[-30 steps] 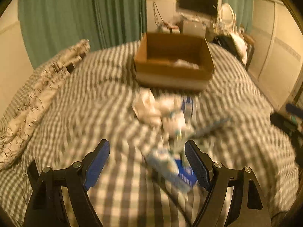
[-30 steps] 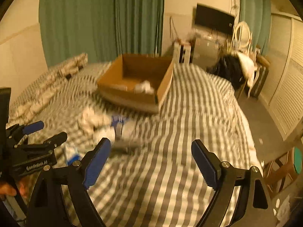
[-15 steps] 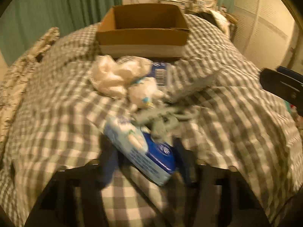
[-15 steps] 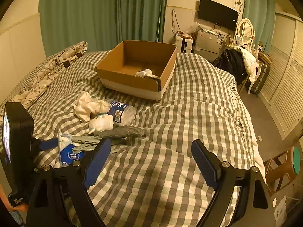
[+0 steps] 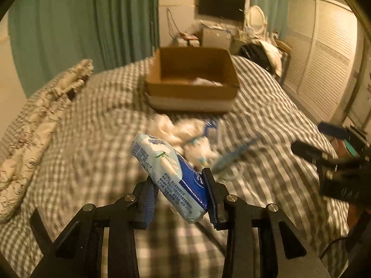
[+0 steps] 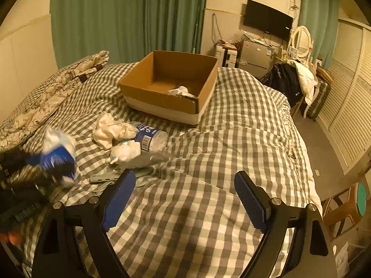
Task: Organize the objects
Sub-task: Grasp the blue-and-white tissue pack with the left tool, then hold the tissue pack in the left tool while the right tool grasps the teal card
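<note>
Blue-and-white tissue pack [image 5: 172, 176] now hangs clear of the checked bed [image 5: 92, 125], the left gripper's [image 5: 179, 193] jaws closing on its lower end; a second ago it lay between them, spread wide, so the carry to the cardboard box [image 5: 192, 92] can start. Rightward, the right gripper [image 6: 185, 197] keeps its jaws wide and empty, unmoved above the quilt.

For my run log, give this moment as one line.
left gripper: closing on wipes pack | right gripper: open, empty | box: on bed
</note>
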### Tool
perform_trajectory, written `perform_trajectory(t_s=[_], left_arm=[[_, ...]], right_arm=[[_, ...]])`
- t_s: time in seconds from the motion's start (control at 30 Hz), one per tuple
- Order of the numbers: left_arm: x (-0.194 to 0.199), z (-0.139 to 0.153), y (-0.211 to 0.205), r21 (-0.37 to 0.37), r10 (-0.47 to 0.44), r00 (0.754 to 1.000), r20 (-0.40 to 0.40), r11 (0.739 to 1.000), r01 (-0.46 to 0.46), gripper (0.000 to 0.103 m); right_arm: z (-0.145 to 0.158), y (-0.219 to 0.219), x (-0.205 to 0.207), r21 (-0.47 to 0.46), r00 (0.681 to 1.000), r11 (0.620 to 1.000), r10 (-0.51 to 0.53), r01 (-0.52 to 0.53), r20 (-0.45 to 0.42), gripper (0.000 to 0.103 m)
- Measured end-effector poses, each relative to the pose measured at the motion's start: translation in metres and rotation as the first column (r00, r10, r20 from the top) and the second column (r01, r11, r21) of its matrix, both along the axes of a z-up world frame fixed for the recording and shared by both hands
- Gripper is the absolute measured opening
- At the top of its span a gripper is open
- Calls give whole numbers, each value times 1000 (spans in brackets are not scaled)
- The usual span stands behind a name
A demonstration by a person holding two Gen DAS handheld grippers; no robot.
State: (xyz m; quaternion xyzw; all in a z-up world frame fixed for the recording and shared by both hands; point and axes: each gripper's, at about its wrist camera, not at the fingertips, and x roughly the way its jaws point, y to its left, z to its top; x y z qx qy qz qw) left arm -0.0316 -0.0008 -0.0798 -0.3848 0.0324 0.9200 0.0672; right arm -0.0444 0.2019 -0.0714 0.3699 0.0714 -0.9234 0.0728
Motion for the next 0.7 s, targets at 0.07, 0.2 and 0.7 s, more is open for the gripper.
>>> perform_trajectory(t_s=[0.07, 0.2, 0.7], left_arm=[[-3, 2, -4, -3, 12, 1000, -2, 1000, -12, 37], [-14, -3, -10, 12, 26, 1000, 18, 1000, -26, 37], [-41, -21, -29, 17, 66, 997, 37, 998, -66, 37]], right_arm=[[-1, -4, -2, 12, 1000, 1000, 21, -21, 0, 87], [-10, -15, -13, 44, 997, 996, 74, -76, 35, 87], [-41, -46, -63, -138, 970, 984, -82, 116, 230, 87]])
